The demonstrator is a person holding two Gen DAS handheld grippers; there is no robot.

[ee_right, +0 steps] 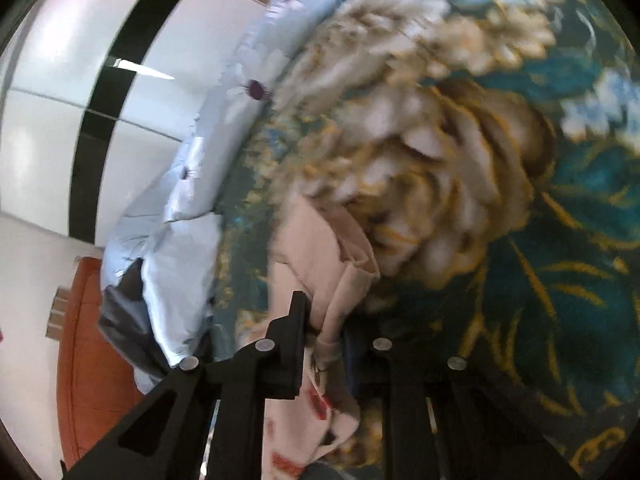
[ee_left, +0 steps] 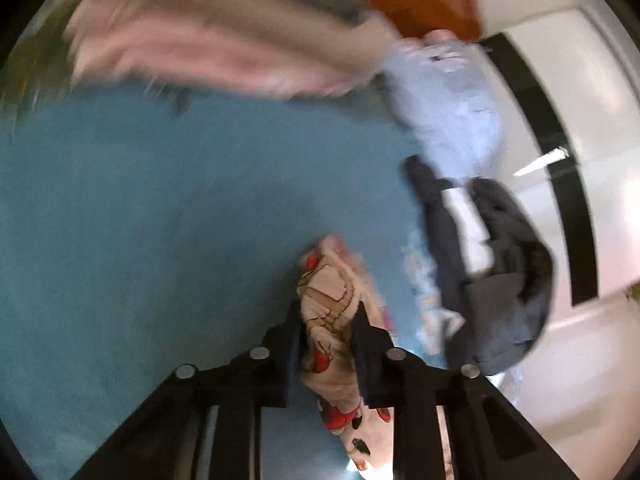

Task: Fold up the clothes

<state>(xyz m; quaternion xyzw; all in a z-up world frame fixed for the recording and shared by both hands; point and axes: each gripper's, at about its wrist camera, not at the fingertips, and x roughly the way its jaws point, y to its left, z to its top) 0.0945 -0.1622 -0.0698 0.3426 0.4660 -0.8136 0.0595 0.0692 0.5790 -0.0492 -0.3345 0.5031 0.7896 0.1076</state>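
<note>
garment (ee_left: 328, 304): soft printed cloth | bedcover (ee_left: 160, 208): matt teal cloth

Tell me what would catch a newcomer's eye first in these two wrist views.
The cream printed garment with red figures, pinched in the left gripper low in the left view over a teal sheet. In the right view the right gripper clamps the same cloth against a floral bedspread. A dark garment lies right of the left gripper.

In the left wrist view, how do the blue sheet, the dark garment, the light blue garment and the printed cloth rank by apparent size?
1. blue sheet
2. dark garment and light blue garment: look about alike, unranked
3. printed cloth: looks smallest, though it is nearest the camera and partly hidden by the left gripper
</note>
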